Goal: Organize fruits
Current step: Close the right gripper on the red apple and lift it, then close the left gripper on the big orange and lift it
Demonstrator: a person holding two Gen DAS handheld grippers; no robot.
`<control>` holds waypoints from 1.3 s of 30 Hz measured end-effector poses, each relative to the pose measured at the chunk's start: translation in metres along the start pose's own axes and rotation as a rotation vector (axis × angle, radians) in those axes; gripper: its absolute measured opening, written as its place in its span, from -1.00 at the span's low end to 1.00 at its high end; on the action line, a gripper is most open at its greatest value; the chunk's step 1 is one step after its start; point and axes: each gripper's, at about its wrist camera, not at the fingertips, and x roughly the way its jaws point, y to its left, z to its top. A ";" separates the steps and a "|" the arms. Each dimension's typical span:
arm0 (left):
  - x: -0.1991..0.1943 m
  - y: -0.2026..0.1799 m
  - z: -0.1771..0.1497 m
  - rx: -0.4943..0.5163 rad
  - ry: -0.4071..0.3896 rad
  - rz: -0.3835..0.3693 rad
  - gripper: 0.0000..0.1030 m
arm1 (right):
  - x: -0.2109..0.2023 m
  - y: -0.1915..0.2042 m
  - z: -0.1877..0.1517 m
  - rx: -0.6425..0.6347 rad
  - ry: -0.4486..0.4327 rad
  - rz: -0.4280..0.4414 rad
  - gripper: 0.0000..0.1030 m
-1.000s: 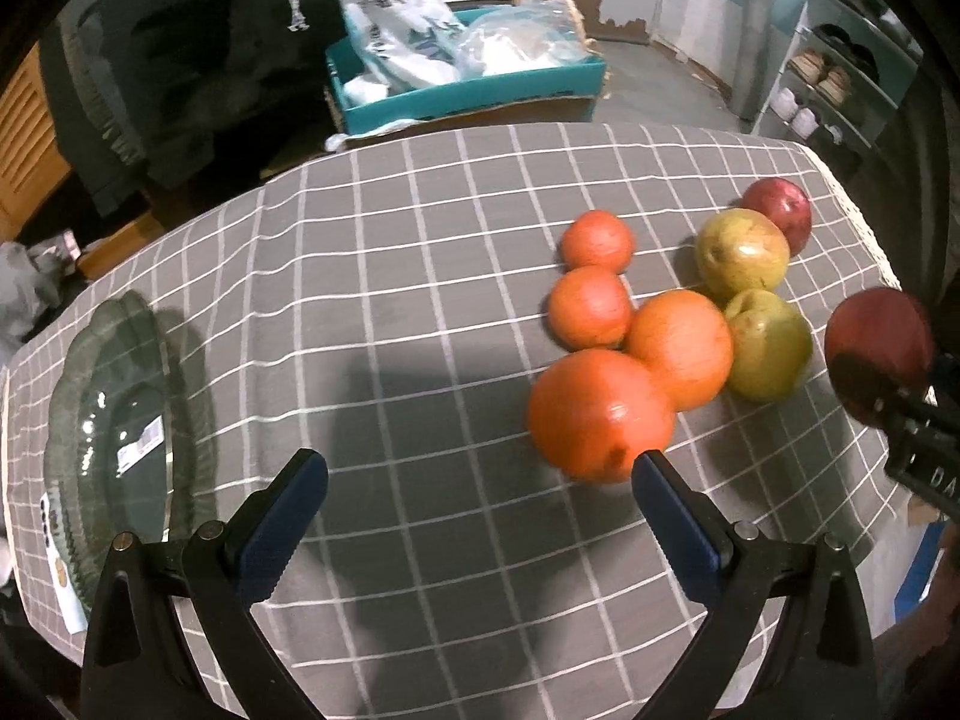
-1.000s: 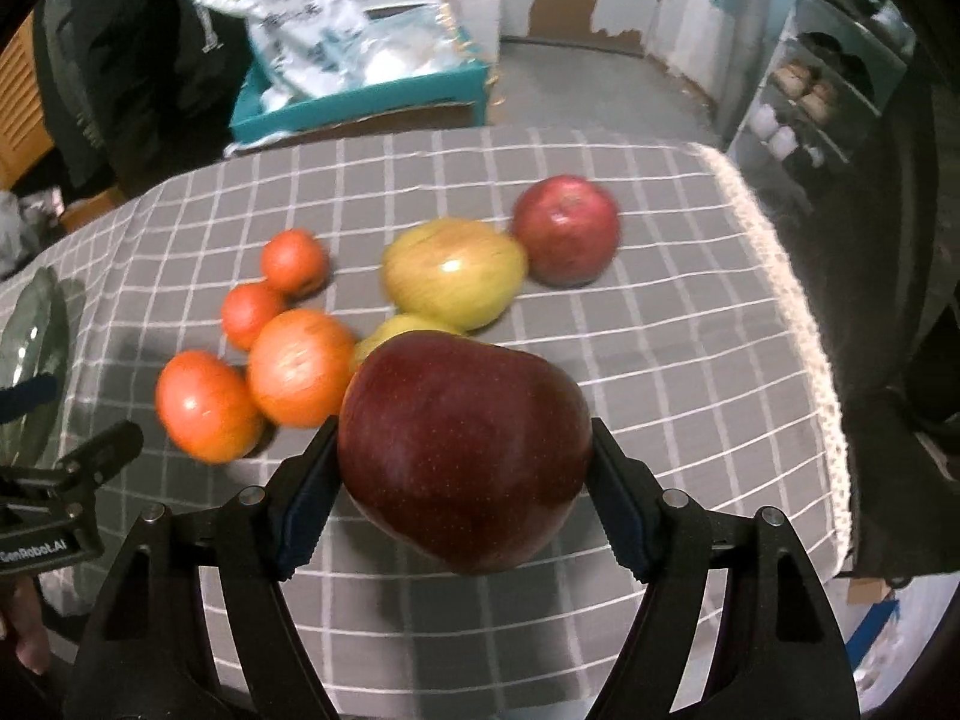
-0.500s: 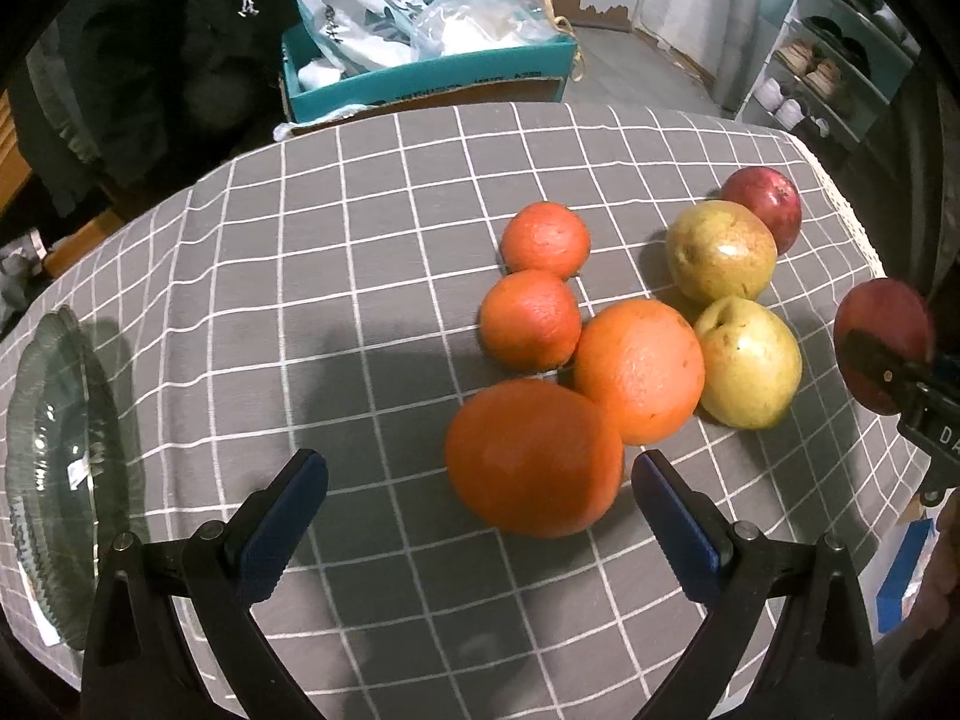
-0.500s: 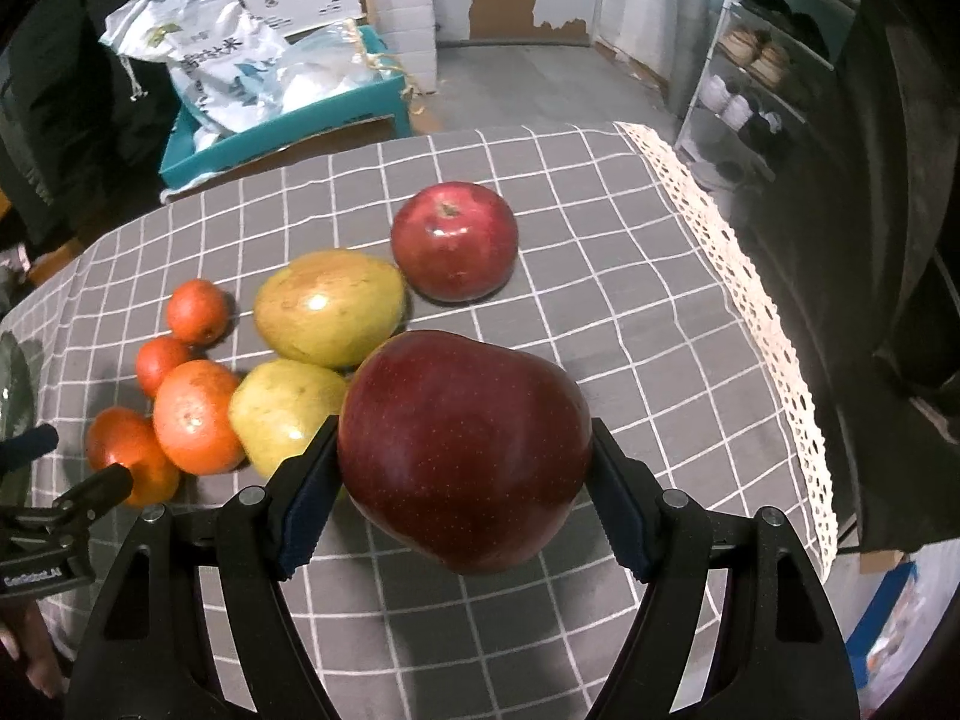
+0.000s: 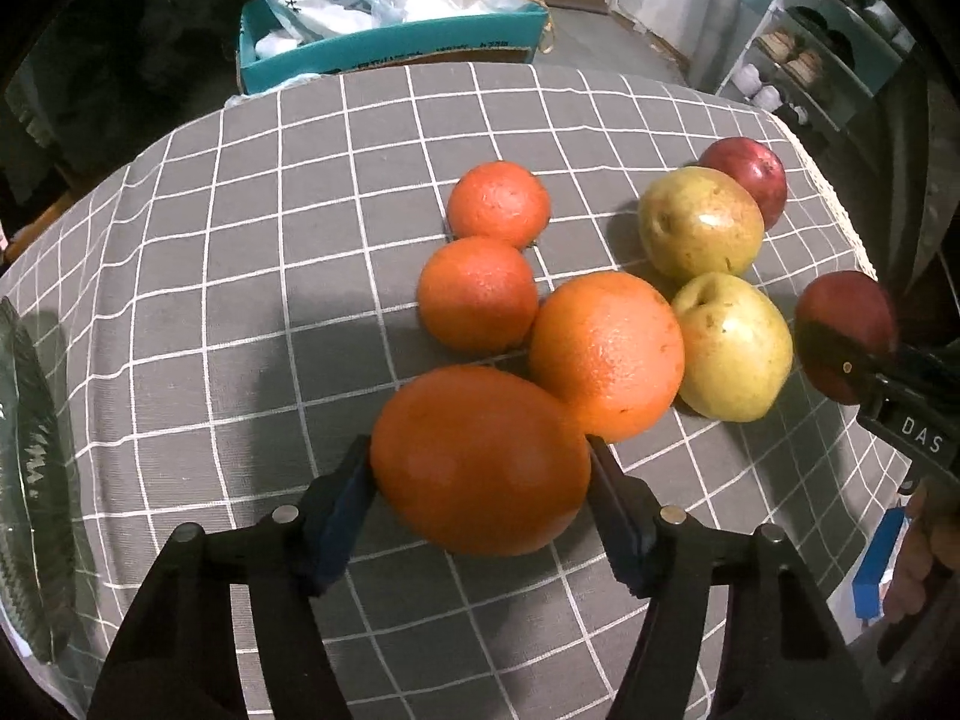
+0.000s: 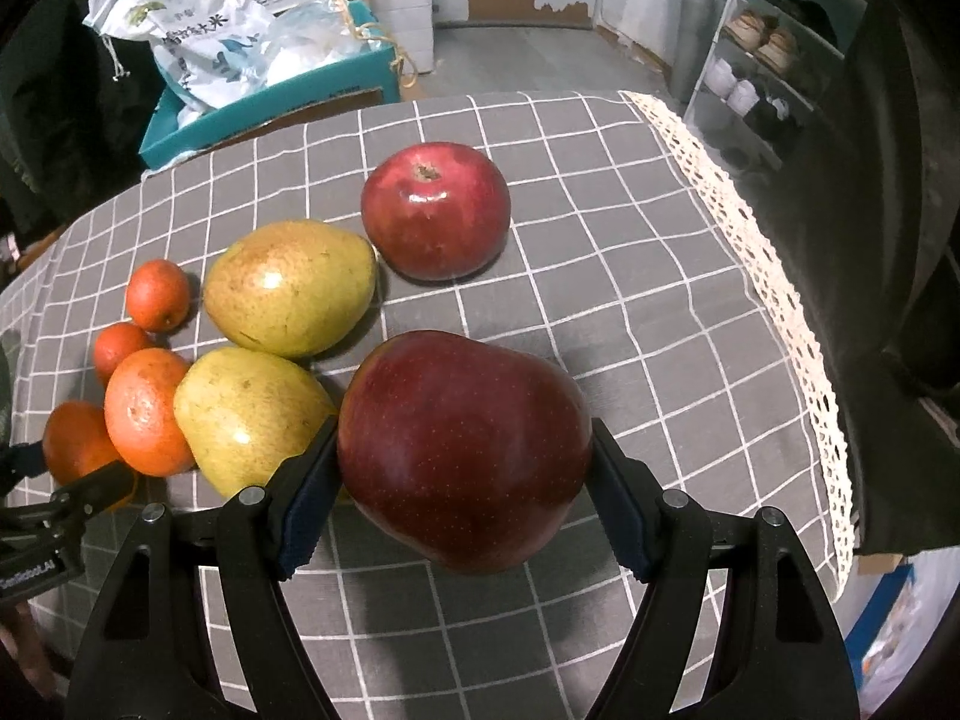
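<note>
Left wrist view: large orange [image 5: 480,459] was clamped between jaws of left hand-held gripper [image 5: 480,492], lower centre, beside other fruit on the checked surface [image 5: 270,240]. Right hand-held gripper [image 6: 465,480] was closed on dark red apple [image 6: 465,450]. Step judged: pick-up; next calls for lift & carry, prob. to glass dish [image 5: 30,450] at left edge.
</note>
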 end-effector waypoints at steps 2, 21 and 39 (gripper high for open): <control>0.000 0.000 -0.002 -0.005 -0.004 0.000 0.33 | -0.001 0.001 0.000 -0.001 -0.001 0.003 0.48; -0.045 0.023 0.001 -0.044 -0.105 0.058 0.31 | -0.028 0.027 0.011 -0.068 -0.086 0.012 0.48; -0.111 0.048 -0.003 -0.085 -0.257 0.092 0.31 | -0.079 0.062 0.023 -0.131 -0.200 0.067 0.48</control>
